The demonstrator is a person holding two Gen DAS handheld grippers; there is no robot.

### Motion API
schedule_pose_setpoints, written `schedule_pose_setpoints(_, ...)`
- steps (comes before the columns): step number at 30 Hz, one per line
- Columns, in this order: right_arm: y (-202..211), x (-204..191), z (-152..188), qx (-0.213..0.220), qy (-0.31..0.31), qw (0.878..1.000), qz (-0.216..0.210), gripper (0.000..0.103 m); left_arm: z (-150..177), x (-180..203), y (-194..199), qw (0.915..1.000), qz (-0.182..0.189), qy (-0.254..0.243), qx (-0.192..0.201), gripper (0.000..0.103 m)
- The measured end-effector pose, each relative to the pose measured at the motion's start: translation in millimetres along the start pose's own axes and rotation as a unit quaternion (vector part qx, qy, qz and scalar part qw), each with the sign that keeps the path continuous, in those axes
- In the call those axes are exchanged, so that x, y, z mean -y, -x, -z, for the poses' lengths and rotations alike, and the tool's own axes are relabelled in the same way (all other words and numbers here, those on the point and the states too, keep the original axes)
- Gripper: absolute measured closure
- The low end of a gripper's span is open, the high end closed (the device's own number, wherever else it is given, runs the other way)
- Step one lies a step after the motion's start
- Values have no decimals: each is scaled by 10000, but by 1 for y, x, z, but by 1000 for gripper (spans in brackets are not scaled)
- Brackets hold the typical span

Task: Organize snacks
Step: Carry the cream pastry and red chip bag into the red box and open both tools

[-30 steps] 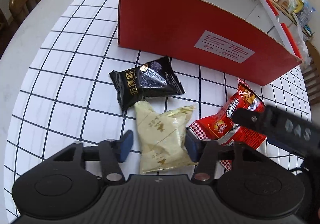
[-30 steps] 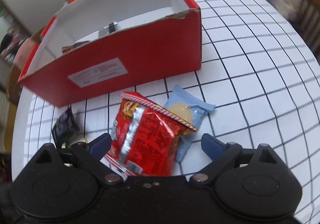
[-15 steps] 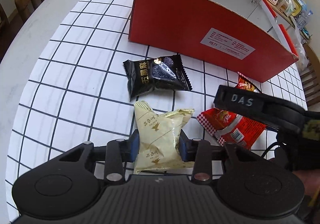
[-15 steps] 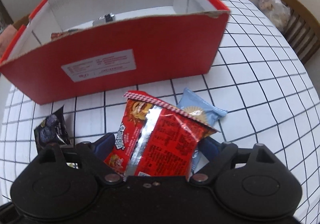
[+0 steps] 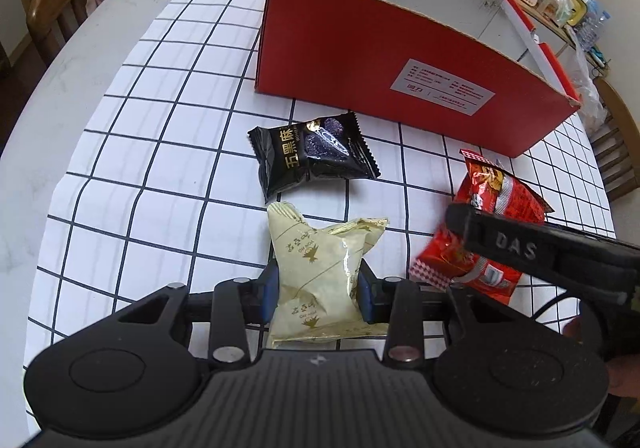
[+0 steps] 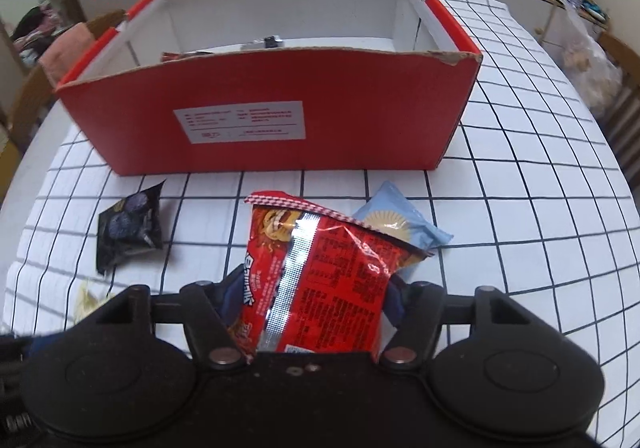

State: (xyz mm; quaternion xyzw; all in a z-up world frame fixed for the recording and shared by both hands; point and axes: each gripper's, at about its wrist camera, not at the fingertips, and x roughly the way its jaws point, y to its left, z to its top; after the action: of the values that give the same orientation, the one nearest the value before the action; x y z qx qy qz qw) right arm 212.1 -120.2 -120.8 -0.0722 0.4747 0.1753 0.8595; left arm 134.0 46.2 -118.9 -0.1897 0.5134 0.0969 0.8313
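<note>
Left tongs [image 5: 316,288] pinch the cream pack [image 5: 316,276], right tongs [image 6: 310,304] have just been closing on the red pack [image 6: 320,276]; both packs sit in front of the box [image 6: 280,120]. Gripped low, prob. to lift both into it.

The black snack packet [image 5: 312,158] carries three gold Chinese characters, "五黑酥". The arm of the right gripper [image 5: 516,246] bears raised letters "DAS". The cream packet [image 5: 320,268] and the white label [image 6: 240,122] on the red box [image 6: 360,120] show print too small to read.
</note>
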Motion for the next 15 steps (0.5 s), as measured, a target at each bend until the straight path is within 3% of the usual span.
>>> schedule_pose_setpoints(15, 57, 24, 4, 262, 162, 9973, -663, 39, -8, 5, 37, 9986, 200, -245, 425, 66)
